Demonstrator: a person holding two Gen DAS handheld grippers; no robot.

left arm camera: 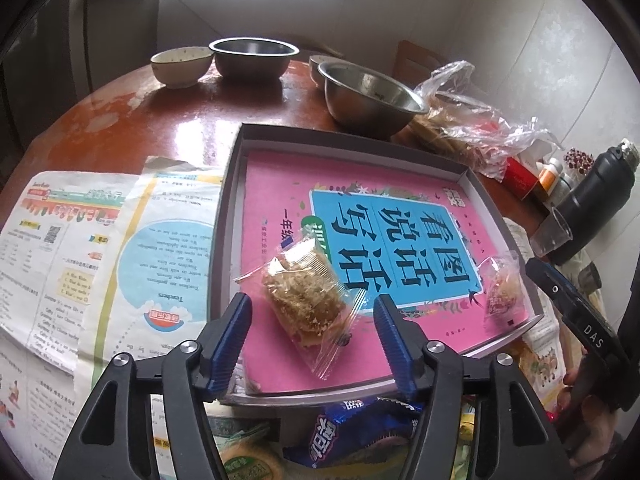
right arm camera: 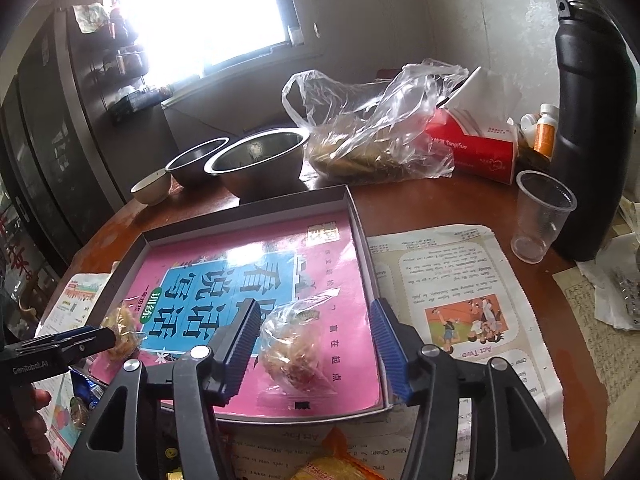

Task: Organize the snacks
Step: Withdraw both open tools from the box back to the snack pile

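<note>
We find two clear-wrapped snack cakes lying on the pink book [left arm camera: 280, 184] that lines the shallow grey box [left arm camera: 468, 174] on the round wooden tabletop [left arm camera: 168, 108]. The first cake [left arm camera: 306, 296] rests near the book's front-left corner, between the blue pads of the left gripper [left arm camera: 314, 312]; the jaws stand apart and the pads do not touch the wrapper. The second cake [right arm camera: 294, 354] lies toward the book's front-right corner, between the pads of the right gripper [right arm camera: 314, 326], likewise clear of both pads. We see no earlier picture to compare.

A blue snack packet [left arm camera: 352, 432] sits just in front of the box beneath the left gripper, and a yellow packet [right arm camera: 332, 470] lies in front below the right. Printed sheets [left arm camera: 80, 240] flank the box on both sides. Behind it stand two steel bowls [left arm camera: 372, 96], a ceramic bowl [left arm camera: 182, 65] and a plastic bag of food [right arm camera: 368, 136]. A clear plastic cup [right arm camera: 540, 216] and a black flask [right arm camera: 592, 132] stand to the right.
</note>
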